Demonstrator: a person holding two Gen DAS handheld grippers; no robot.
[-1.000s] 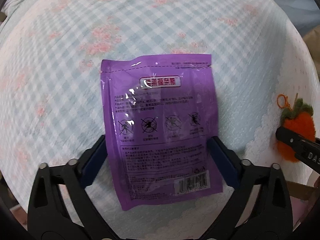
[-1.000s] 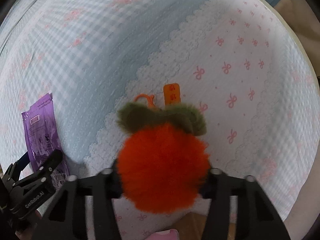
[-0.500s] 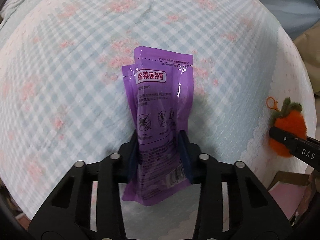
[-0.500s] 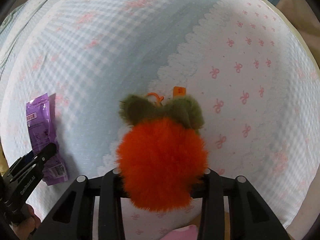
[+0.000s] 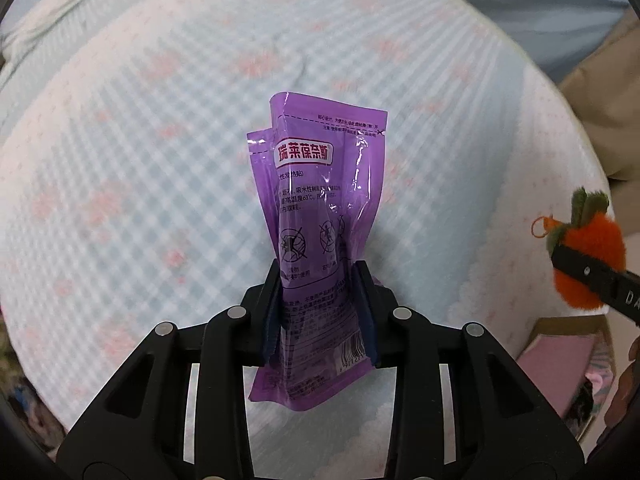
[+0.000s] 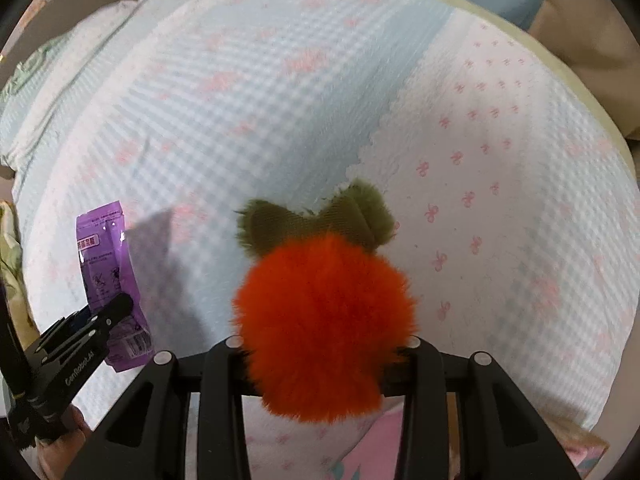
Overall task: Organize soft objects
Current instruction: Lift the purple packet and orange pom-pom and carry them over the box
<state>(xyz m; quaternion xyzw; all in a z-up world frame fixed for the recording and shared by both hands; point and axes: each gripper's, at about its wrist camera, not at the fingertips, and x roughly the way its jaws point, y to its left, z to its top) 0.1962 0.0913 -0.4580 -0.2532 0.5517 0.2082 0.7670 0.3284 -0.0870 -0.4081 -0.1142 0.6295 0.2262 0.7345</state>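
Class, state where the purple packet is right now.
Centre of the left wrist view: the purple packet is pinched in the left gripper above the checked bedspread.

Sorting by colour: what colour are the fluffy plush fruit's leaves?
Olive green leaves, best seen in the right wrist view.

The pouch (image 5: 320, 216) sits pinched between the left gripper (image 5: 320, 312) fingers, clear above the bedspread (image 5: 140, 160); off to its right, the plush fruit keychain (image 5: 588, 264) is clamped in the right gripper (image 6: 326, 354), also above the bedspread, over the lace-edged part near the bed's edge; the two held things are well apart; below the bed's edge, at the right, lies a cardboard box (image 5: 560, 364).
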